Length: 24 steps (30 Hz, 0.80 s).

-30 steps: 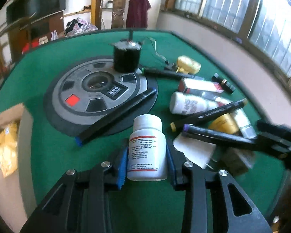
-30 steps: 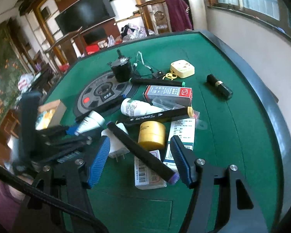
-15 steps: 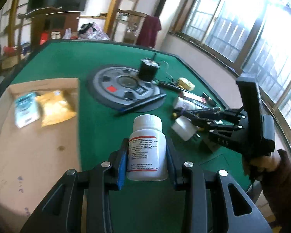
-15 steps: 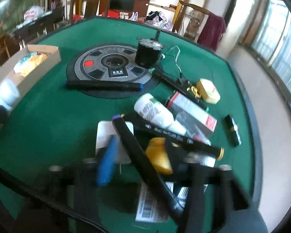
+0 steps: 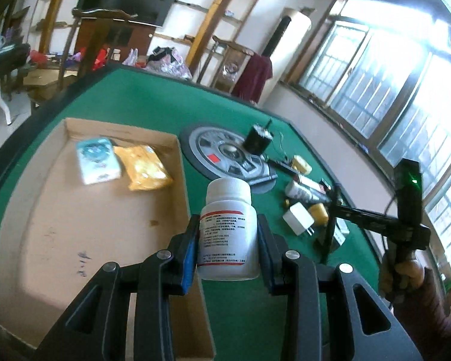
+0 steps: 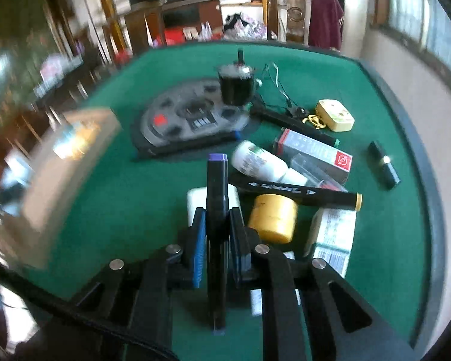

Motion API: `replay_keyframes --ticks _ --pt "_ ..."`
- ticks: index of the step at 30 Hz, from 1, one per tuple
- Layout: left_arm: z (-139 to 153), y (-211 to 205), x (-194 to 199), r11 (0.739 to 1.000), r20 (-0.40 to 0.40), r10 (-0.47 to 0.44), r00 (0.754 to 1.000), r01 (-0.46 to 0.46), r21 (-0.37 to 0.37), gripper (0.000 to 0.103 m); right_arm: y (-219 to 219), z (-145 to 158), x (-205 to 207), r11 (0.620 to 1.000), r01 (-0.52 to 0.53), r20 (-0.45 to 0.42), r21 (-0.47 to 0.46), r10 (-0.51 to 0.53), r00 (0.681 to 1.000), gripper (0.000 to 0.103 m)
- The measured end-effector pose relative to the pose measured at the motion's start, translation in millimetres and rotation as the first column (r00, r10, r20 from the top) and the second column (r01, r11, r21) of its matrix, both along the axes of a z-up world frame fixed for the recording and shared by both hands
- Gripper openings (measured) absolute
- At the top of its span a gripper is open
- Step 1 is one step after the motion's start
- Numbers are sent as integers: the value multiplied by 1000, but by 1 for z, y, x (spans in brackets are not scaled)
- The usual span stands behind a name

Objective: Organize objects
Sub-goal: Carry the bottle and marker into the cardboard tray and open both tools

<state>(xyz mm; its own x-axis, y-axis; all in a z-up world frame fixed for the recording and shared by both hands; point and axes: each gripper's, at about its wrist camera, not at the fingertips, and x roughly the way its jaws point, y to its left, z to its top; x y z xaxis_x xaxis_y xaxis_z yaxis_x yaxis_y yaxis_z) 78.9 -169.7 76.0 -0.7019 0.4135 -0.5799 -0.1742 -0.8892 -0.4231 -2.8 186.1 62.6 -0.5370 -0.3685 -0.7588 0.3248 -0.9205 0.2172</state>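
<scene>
My left gripper (image 5: pixel 228 237) is shut on a white pill bottle (image 5: pixel 228 228) with a red-striped label, held upright above the right wall of a shallow cardboard box (image 5: pixel 75 231). A teal packet (image 5: pixel 96 161) and a yellow packet (image 5: pixel 144 167) lie at the box's far end. My right gripper (image 6: pixel 218 219) is shut on a black marker with a purple cap (image 6: pixel 216 186), which points away from the camera and is lifted over the clutter. The left wrist view shows that right gripper (image 5: pixel 330 210) at the right, held by a hand (image 5: pixel 397 273).
On the green table (image 6: pixel 120 180) lie a grey round disc (image 6: pixel 192 117), a black motor (image 6: pixel 236 85), a white tube (image 6: pixel 258 162), a red-and-grey carton (image 6: pixel 312 153), a black marker with a yellow end (image 6: pixel 300 192), a yellow jar (image 6: pixel 273 218), a white plug (image 5: pixel 299 218), a lipstick (image 6: pixel 385 165) and a cream socket (image 6: pixel 335 115).
My left gripper carried the pill bottle leftward, from over the clutter to above the box wall. My right gripper closed on the purple-capped marker and lifted it, turning it to point away.
</scene>
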Motion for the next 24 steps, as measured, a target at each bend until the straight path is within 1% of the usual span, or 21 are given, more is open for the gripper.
replay_keyframes --ticks 3,4,8,12,15,18,21,24 --pt "6 -19 2 999 -14 41 999 -41 -3 30 -10 22 8 996 -24 -30 -87 22 999 12" --pt "8 -26 2 998 -17 63 998 -63 -13 30 -17 27 9 994 -34 -42 -100 30 999 12" --pt "10 -51 -5 992 -18 121 993 -121 -39 30 -54 55 18 988 -104 -120 -116 90 989 13" --pt "3 -78 -23 983 22 175 984 -174 -59 30 -100 72 17 970 -206 -131 -132 189 973 13" --pt "-8 -94 -44 976 60 208 976 -203 -81 30 -130 68 7 952 -261 -90 -160 250 964 13" --pt "-22 -104 -63 968 104 235 966 -224 -109 30 -164 55 -7 936 -302 -40 -183 300 953 13" --pt "-40 -110 -82 961 158 260 953 -239 -142 30 -197 32 -26 923 -327 34 -203 341 939 13" --pt "-56 -114 -103 951 208 283 936 -246 -185 30 -231 7 -47 924 -335 98 -183 356 929 13"
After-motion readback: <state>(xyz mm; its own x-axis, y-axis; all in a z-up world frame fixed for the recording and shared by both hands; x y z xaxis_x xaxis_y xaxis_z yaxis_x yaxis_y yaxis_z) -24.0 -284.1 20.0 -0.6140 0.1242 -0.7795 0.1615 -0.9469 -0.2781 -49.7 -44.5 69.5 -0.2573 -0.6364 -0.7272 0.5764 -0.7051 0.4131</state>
